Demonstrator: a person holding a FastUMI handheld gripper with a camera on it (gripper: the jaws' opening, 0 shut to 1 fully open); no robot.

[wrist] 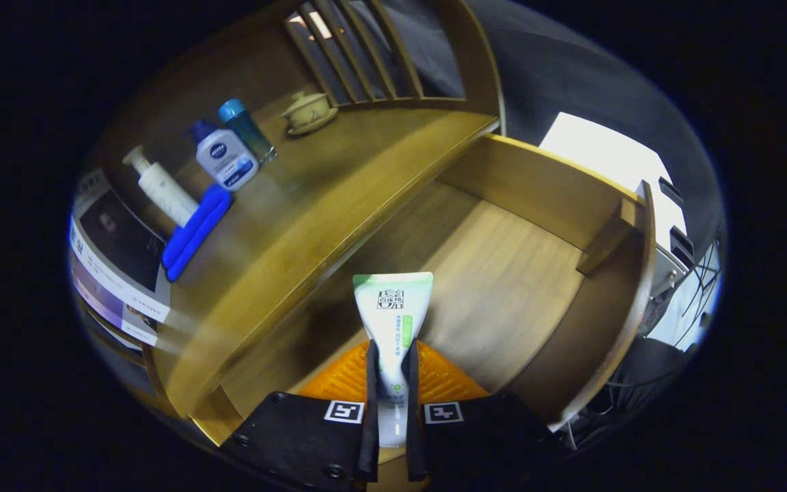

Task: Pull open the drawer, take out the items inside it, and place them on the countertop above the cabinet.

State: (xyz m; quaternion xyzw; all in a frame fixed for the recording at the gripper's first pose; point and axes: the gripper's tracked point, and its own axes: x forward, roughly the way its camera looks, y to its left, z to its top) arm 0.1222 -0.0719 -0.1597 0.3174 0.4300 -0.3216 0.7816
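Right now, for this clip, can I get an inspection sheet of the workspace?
Surface: wooden countertop, items at its far end.
Job's things: drawer pulled open; white-green tube held above it.
Clutter: pump bottle, white-blue bottle, blue-capped bottle, blue object, lidded cup on saucer.
Grippers: gripper, jaws pressed on the tube.
Cables: dark cables beyond the drawer.
Surroundings: slatted wooden back, printed sheets.

Wooden bench (339,198), upper left of frame. Carries a white pump bottle (161,188), a blue flat thing (195,232) touching its base, a white-and-blue bottle (225,156), a blue-capped bottle (246,130) just behind, and a lidded cup on saucer (309,113) farther back.
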